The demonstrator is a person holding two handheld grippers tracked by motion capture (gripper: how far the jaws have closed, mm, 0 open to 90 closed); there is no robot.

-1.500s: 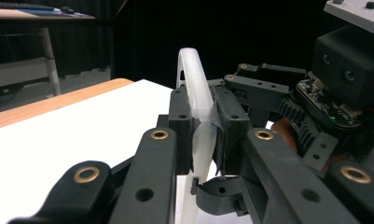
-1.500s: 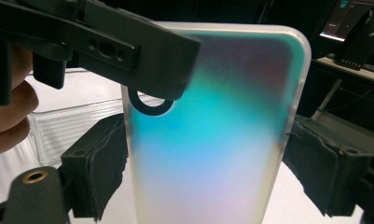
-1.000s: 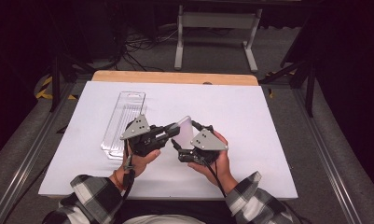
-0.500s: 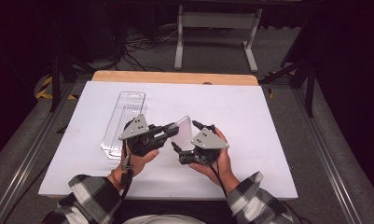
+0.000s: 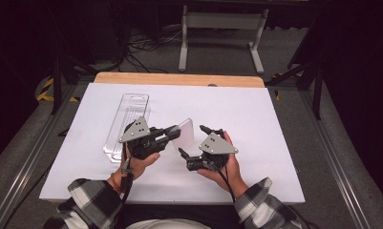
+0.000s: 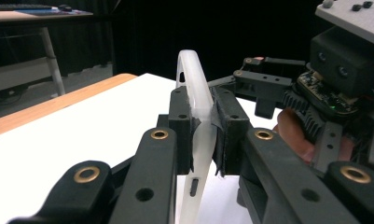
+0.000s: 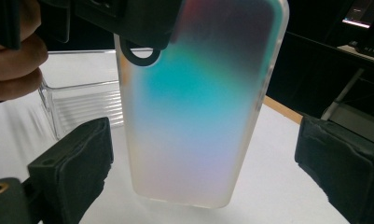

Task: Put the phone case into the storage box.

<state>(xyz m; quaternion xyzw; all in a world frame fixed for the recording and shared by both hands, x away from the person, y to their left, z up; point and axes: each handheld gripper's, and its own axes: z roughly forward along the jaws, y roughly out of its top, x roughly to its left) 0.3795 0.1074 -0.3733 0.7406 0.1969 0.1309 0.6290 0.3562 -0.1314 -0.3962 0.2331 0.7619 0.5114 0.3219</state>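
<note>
Left tongs [image 5: 175, 131] — jaws pinched onto the edge of a frosted, translucent phone case [image 5: 185, 132], pads pressing both faces; seen edge-on in the left gripper view [image 6: 196, 93], the case stands upright between the pads, its curved rim rising above them. Right tongs [image 5: 193, 141] — jaws have just been opening and now stand wide; in the right gripper view the case [image 7: 198, 107] hangs between the two black pads w/o touching either, gap visible on both sides. Case shows a teal-to-pink sheen there, w/ the left tongs' jaw clamped over its top corner beside the camera cut-out.

Position: case is held clear above the white worktop [image 5: 275, 124], roughly mid-worktop, just in front of the person, between the two hands. Left hand [image 5: 140, 162] and right hand [image 5: 225, 164] come in from the bottom edge, sleeves in a plaid check; grey three-cornered plates sit on top of both tongs.

Surroundings: a clear plastic package [image 5: 127, 125] lies flat on the worktop just left of the left tongs, ribbed along its length, long axis running away from the person; also visible behind the case in the right gripper view [image 7: 79, 88]. Bare wooden strip runs along the worktop's far edge.
</note>
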